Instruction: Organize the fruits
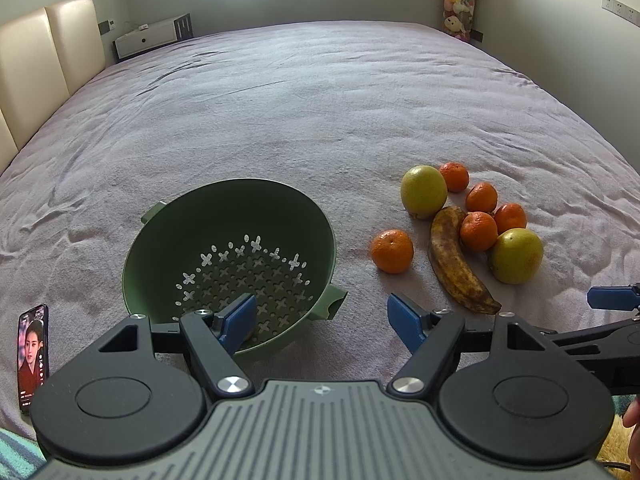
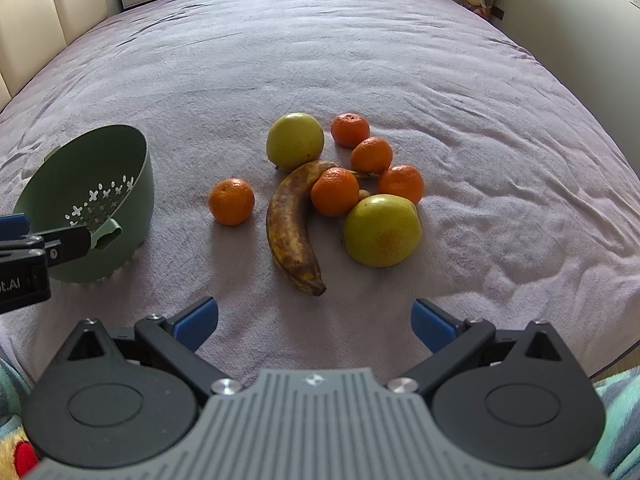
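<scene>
- The left gripper point(image 1: 322, 316) is hovering with its blue pads spread wide, pinching nothing; its left pad point(image 1: 239, 320) is hanging over the near rim of the green colander point(image 1: 168, 236)
- The right gripper point(image 2: 314, 322) is also gaping wide, holding nothing, just above the purple bedspread point(image 2: 360, 40)
- At 12 o'clock from the right gripper, the browned banana point(image 2: 290, 228) is lying nearest
- 1 mandarin point(image 2: 231, 201) is sitting alone at 11 o'clock, between banana and colander
- 4 more mandarins point(image 2: 335, 191) and 2 yellow-green apples point(image 2: 382, 230) are clustering beside the banana
- The colander is tilting toward the left gripper, at 10 o'clock from the right gripper
- A lit phone point(image 1: 32, 356) is lying at the left gripper's 9 o'clock
</scene>
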Demonstrator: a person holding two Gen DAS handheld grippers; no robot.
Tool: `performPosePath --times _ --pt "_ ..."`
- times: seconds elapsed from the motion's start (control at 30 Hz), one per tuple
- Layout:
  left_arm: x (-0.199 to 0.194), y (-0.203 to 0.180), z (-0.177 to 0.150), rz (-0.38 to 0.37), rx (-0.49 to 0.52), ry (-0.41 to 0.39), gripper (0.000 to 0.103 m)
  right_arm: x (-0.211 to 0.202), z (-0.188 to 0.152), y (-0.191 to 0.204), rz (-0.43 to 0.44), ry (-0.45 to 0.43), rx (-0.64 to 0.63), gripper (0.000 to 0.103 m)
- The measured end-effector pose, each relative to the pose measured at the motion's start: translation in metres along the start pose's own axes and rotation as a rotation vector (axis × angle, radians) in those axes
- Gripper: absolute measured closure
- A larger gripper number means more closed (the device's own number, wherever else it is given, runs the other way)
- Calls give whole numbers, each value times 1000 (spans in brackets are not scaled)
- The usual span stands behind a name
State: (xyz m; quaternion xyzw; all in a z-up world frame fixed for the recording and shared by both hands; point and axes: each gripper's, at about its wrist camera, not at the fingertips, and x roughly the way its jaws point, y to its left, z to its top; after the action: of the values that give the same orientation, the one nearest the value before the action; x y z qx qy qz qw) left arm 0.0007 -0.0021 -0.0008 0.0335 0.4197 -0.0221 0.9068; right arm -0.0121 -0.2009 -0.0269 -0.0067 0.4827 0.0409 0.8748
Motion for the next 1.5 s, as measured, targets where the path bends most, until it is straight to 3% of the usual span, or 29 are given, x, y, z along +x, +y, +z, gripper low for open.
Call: performPosePath --times 1.1,1.33,1.5 --pt "-4 -14 3 -47 26 -28 17 -2 0 -7 8 -2 23 4" --pt "-3 -18 4 -122 26 -54 22 -4 -1 -18 -33 -101 18 4" --pt "3 -27 5 -178 41 -64 36 -5 2 -27 -80 -174 5 4"
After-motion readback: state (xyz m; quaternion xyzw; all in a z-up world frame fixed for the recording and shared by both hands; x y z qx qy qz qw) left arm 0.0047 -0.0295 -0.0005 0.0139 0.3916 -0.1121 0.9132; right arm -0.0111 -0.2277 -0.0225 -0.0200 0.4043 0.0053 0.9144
